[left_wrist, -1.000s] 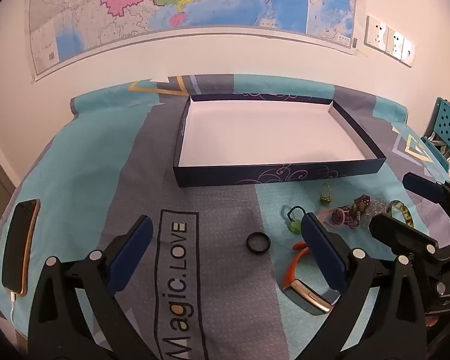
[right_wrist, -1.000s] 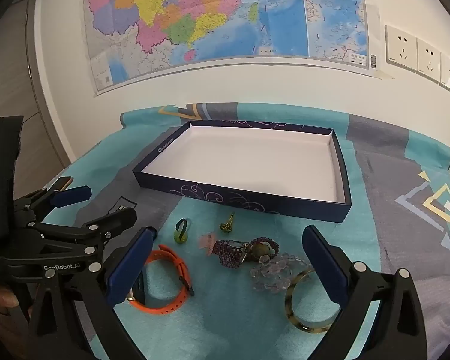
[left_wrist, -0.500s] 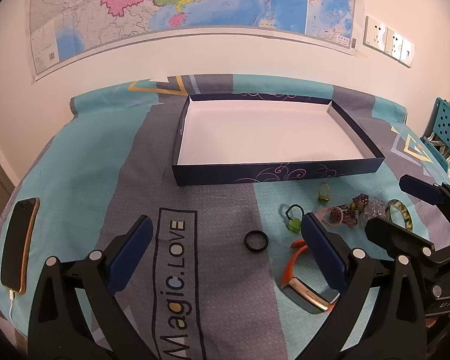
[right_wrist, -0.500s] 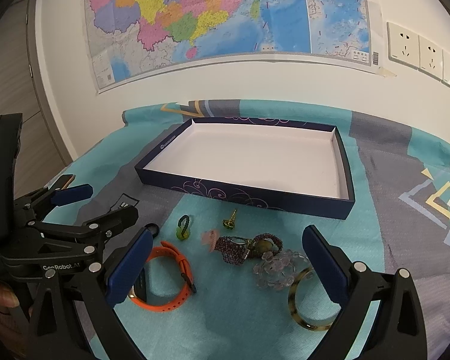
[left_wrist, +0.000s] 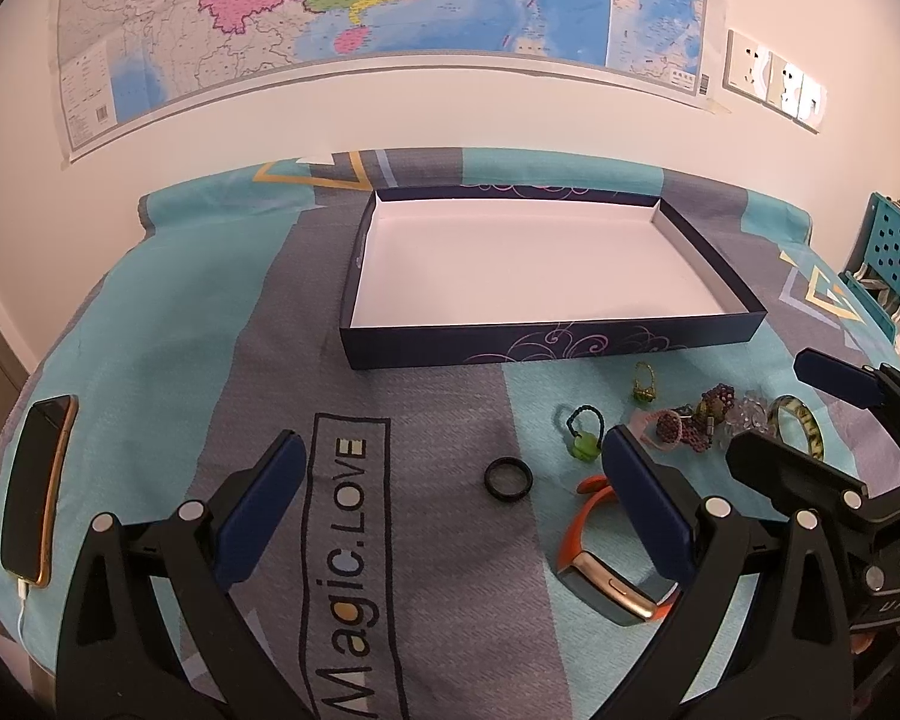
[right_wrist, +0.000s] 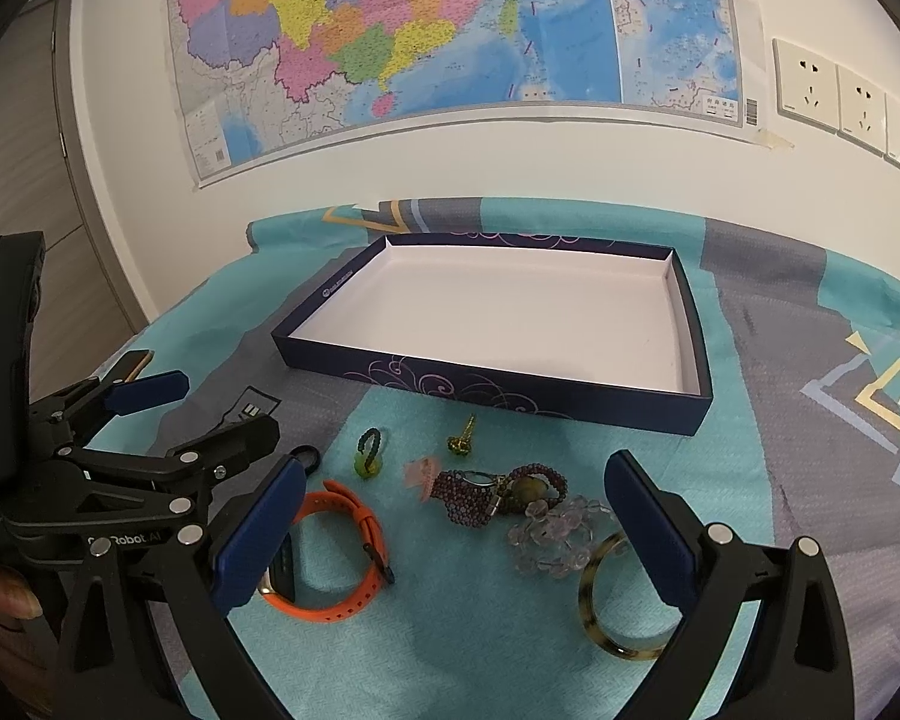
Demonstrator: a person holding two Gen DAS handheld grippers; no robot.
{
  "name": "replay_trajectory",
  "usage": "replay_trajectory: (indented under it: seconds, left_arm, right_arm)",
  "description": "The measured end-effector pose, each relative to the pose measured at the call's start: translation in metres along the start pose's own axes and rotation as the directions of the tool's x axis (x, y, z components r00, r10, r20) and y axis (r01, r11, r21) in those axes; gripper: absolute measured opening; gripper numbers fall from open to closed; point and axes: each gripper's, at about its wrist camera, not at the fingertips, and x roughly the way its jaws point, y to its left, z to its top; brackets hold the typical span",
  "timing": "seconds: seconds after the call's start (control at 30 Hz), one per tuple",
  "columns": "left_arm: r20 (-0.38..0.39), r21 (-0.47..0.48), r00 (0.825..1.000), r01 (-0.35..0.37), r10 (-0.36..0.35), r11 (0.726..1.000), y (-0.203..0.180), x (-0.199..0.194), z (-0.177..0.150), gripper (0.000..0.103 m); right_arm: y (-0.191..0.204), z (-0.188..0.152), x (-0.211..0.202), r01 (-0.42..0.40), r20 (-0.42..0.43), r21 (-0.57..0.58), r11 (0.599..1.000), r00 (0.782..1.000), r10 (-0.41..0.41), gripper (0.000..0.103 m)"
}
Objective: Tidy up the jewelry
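Observation:
An empty dark blue box (left_wrist: 546, 348) with a white floor (right_wrist: 510, 312) lies on the patterned cloth. In front of it lie a black ring (left_wrist: 508, 479), a green ring (left_wrist: 583, 432), a gold ring (left_wrist: 643, 383), a purple beaded bracelet (right_wrist: 474, 495), a clear bead bracelet (right_wrist: 555, 531), a tortoiseshell bangle (right_wrist: 606, 600) and an orange watch band (right_wrist: 336, 552). My left gripper (left_wrist: 450, 504) is open above the black ring. My right gripper (right_wrist: 450, 528) is open above the bracelets. Each gripper shows in the other's view, left (right_wrist: 150, 420) and right (left_wrist: 810, 414).
A phone (left_wrist: 36, 492) on a cable lies at the cloth's left edge. A map and wall sockets (right_wrist: 840, 96) are on the wall behind. A turquoise perforated basket (left_wrist: 894, 246) stands at the far right.
Both grippers have drawn back and up a little, so the box and jewelry sit slightly lower and farther. Nothing on the cloth has moved.

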Motion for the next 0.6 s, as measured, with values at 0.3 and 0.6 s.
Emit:
replay_trajectory:
  seconds: [0.3, 0.6]
  left_arm:
    - [-0.001, 0.002, 1.0, 0.0, 0.0, 1.0, -0.0033, -0.0007, -0.0022, 0.097]
    - [-0.004, 0.007, 1.0, 0.005, -0.005, 1.0, -0.0083, -0.0007, -0.0037, 0.097]
  right_arm:
    - [-0.0006, -0.0008, 0.0014, -0.007, -0.002, 0.004, 1.0, 1.0, 0.007, 0.097]
    - [0.0004, -0.0005, 0.0005, -0.012, -0.001, 0.007, 1.0, 1.0, 0.012, 0.097]
